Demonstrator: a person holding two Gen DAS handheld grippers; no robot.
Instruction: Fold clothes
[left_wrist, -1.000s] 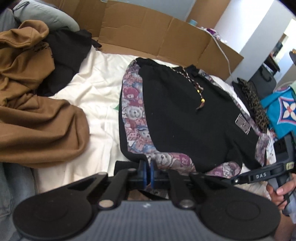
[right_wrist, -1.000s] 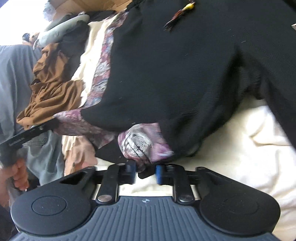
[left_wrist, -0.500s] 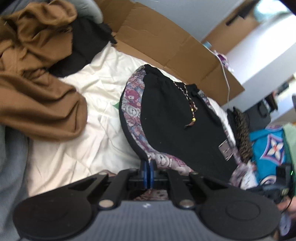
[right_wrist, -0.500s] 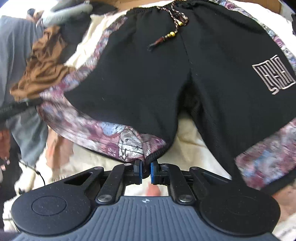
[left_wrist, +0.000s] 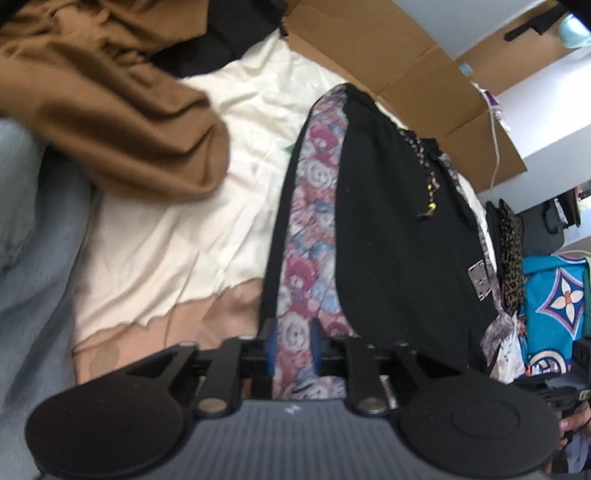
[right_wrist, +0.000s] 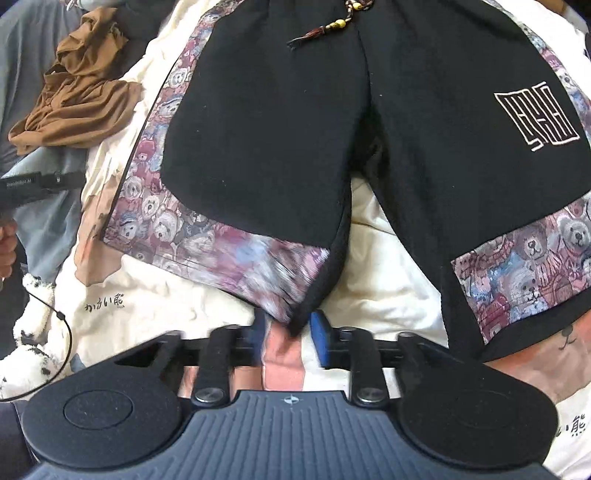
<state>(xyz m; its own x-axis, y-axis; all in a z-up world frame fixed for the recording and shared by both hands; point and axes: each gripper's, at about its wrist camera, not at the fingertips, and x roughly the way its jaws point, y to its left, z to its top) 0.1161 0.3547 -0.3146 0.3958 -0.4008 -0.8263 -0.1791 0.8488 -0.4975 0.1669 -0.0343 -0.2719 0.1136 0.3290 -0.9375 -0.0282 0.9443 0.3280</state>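
The black shorts (right_wrist: 295, 129) lie spread flat on the cream sheet (right_wrist: 388, 277) of the bed, legs towards both grippers. The left gripper (left_wrist: 291, 347) is parted, its fingers either side of the bear-print hem. The right gripper (right_wrist: 290, 338) is open around the inner hem corner, gripping nothing.

black bear-print shorts (right_wrist: 280, 122), brown garment (left_wrist: 110, 96)
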